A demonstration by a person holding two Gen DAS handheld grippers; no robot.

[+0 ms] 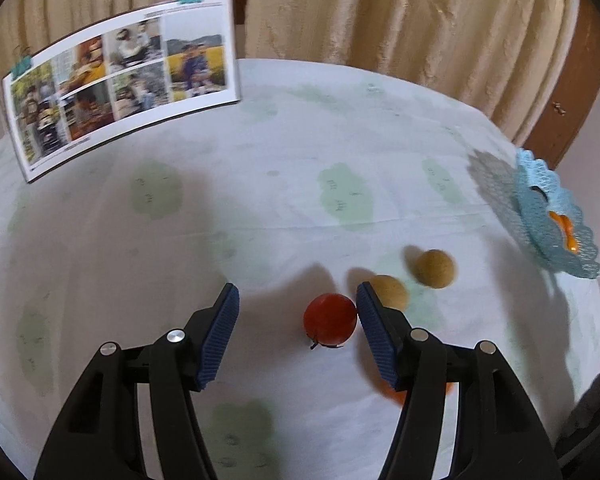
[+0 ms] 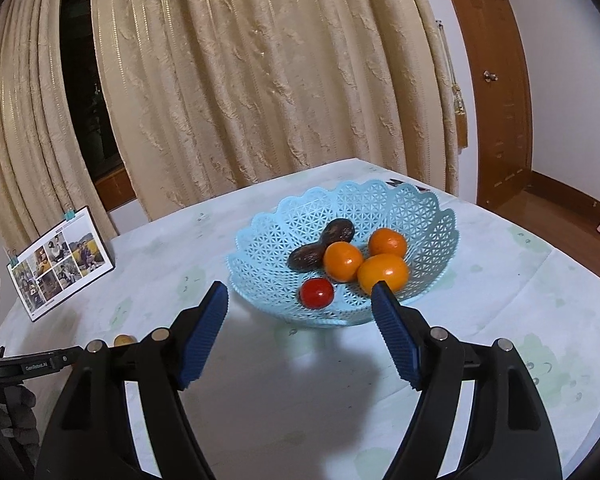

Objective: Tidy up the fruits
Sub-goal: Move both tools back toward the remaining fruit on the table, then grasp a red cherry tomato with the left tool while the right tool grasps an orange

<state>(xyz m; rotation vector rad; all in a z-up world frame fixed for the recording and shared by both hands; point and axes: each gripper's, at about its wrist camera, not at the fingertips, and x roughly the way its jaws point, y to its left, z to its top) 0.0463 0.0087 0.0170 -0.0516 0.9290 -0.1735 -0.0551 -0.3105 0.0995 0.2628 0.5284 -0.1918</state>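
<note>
In the left wrist view my left gripper (image 1: 298,294) is open over the table, and a red tomato (image 1: 330,319) lies between its fingers, close to the right finger. Two tan round fruits (image 1: 390,291) (image 1: 435,268) lie just beyond that finger, and an orange fruit (image 1: 396,394) is partly hidden under it. In the right wrist view my right gripper (image 2: 300,292) is open and empty in front of a light blue lattice basket (image 2: 428,216). The basket holds three oranges (image 2: 343,261), two dark brown fruits (image 2: 307,257) and a red tomato (image 2: 316,293).
A photo calendar (image 1: 120,84) stands at the back left of the white cloth-covered table (image 1: 260,200). Beige curtains (image 2: 260,80) hang behind the table. A wooden door (image 2: 496,80) is at the right. The basket edge (image 1: 556,220) shows at the right of the left wrist view.
</note>
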